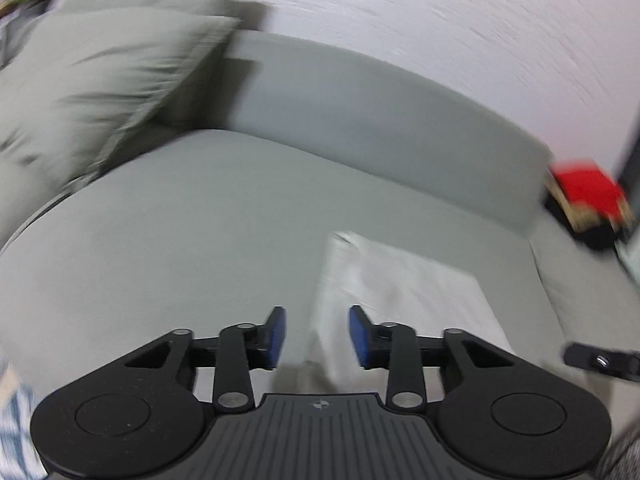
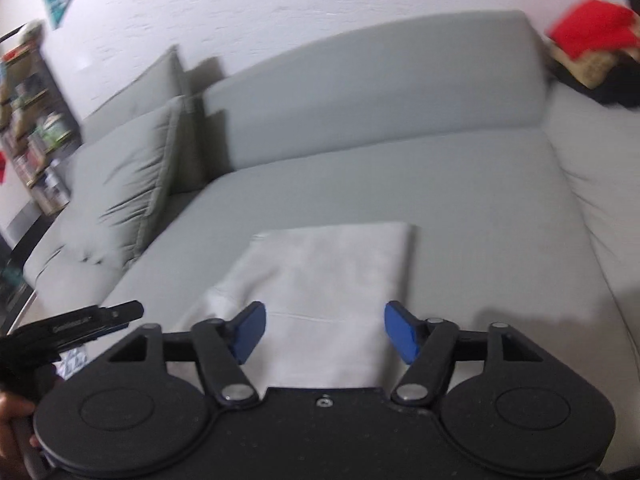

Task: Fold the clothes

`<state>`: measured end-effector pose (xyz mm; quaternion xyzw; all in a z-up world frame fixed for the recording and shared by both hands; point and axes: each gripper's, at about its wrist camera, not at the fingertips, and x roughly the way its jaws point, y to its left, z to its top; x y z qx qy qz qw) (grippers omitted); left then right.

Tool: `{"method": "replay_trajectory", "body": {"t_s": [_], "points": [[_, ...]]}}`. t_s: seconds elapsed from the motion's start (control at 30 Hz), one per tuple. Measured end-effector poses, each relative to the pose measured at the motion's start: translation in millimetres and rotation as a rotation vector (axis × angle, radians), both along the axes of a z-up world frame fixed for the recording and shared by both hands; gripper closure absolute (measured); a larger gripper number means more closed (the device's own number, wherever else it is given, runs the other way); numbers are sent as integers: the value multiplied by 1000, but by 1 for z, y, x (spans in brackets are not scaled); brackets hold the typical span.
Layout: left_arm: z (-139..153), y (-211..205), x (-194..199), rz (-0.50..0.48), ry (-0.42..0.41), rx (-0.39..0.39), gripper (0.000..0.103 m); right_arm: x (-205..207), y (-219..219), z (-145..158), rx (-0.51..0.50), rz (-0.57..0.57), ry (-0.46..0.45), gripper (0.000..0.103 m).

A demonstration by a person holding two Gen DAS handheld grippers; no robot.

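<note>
A white folded cloth [image 2: 320, 280] lies flat on the grey sofa seat [image 2: 460, 200], a neat rectangle. My right gripper [image 2: 325, 332] is open and empty, held just above the cloth's near edge. In the left wrist view the same cloth [image 1: 400, 292] lies to the right of centre. My left gripper [image 1: 317, 336] is open and empty, above the cloth's left near corner. The left gripper also shows at the left edge of the right wrist view [image 2: 80, 324], and the right gripper's tip shows at the right edge of the left wrist view [image 1: 600, 360].
Grey cushions [image 2: 120, 184] lean at the sofa's left end. A red item [image 2: 588, 32] lies on a dark pile at the far right of the sofa. A bookshelf [image 2: 32, 136] stands at the left. A blue-striped cloth [image 1: 16, 432] shows at the lower left.
</note>
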<state>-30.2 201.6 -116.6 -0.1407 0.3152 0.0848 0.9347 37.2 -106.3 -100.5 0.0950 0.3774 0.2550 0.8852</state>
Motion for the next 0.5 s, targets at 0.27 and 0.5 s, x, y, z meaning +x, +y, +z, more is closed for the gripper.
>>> {"method": "replay_trajectory", "body": {"t_s": [0.27, 0.5], "points": [[-42, -39, 56, 29, 270, 264, 84, -8, 38, -38, -191, 146, -53, 85], [-29, -20, 23, 85, 235, 178, 80, -42, 27, -47, -283, 241, -108, 85]]}}
